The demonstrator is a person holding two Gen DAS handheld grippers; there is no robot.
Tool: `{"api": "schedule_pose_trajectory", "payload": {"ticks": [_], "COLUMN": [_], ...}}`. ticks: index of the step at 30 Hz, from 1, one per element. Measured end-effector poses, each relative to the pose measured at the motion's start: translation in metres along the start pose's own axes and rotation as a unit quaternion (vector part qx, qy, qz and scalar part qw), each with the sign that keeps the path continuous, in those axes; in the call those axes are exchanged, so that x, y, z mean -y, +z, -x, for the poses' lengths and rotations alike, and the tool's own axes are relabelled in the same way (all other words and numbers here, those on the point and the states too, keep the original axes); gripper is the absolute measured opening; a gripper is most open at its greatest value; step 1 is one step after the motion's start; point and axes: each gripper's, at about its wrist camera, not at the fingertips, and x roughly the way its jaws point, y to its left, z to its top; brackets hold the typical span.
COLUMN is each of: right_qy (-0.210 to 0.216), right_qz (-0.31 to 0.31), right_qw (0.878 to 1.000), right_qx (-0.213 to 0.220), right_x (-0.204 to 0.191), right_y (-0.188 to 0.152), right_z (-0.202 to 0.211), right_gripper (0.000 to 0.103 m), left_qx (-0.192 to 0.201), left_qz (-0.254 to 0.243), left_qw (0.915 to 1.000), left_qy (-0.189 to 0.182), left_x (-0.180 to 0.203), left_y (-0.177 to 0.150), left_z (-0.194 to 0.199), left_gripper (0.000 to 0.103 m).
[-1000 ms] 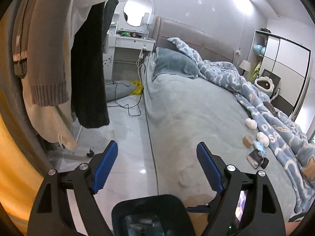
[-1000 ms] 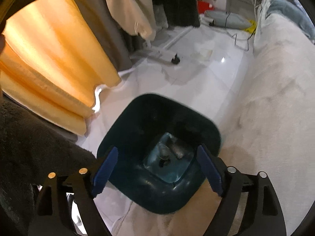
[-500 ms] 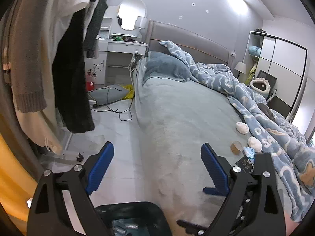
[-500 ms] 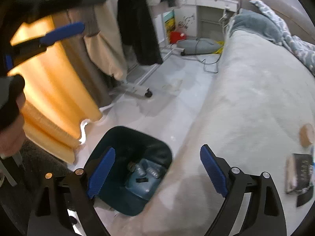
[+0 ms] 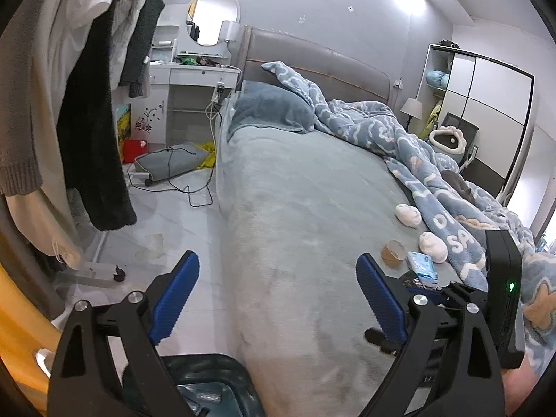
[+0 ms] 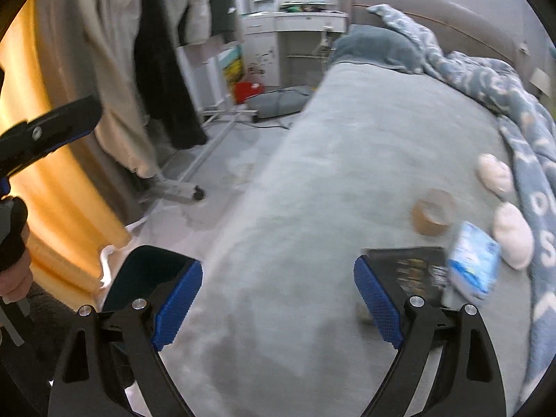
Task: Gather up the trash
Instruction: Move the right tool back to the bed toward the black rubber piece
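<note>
A dark teal trash bin point(image 6: 146, 278) stands on the floor beside the bed, also low in the left wrist view point(image 5: 205, 385), with trash inside. On the grey bed sheet lie a brown tape roll point(image 6: 432, 216) point(image 5: 392, 254), a blue tissue pack point(image 6: 474, 267) point(image 5: 421, 267), a black packet point(image 6: 406, 268) and two white fluffy items point(image 6: 512, 233) point(image 5: 432, 246). My left gripper point(image 5: 278, 300) is open and empty over the bed's edge. My right gripper point(image 6: 278, 304) is open and empty over the sheet, left of the trash items.
A clothes rack with hanging coats point(image 5: 87, 111) and its wheeled base point(image 6: 180, 191) stand left. An orange curtain point(image 6: 52, 146) is at far left. A blue duvet point(image 5: 417, 160) covers the bed's right side. Cables and a grey bag point(image 5: 170, 163) lie on the floor by a white vanity point(image 5: 194, 76).
My right gripper has swung from above the bin up and right over the bed, bringing the tape roll, packet and tissue pack into view. My left gripper lifted slightly.
</note>
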Motion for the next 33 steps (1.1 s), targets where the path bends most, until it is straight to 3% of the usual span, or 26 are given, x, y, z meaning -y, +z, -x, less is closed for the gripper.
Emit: {"api": "schedule_pose_trajectory", "payload": {"ticks": [15, 23, 27, 33], "right_qy": [-0.067, -0.066, -0.048, -0.039], "right_qz": [-0.042, -0.041, -0.048, -0.063], "right_qw": [0.997, 0.996, 0.997, 0.997], "right_qx": [-0.003, -0.044, -0.040, -0.036], "right_x": [0.079, 0.104, 0.110, 0.121], "right_y": [-0.030, -0.048, -0.051, -0.053], "right_z": [0.018, 0.001, 0.001, 0.005], "right_gripper": [0.090, 0.090, 0.089, 0.070], "left_qx": [-0.035, -0.054, -0.062, -0.075], "left_qz": [-0.003, 0.000, -0.002, -0.008], "left_qw": [0.9990, 0.9975, 0.9966, 0.9950], "left_qy": [-0.027, -0.046, -0.055, -0.066], "left_x": [0.039, 0.061, 0.072, 0.091], "left_y": [-0.009, -0.015, -0.018, -0.025], "left_z": [-0.026, -0.040, -0.046, -0.055], "left_gripper": [0.093, 0.094, 0.094, 0.094]}}
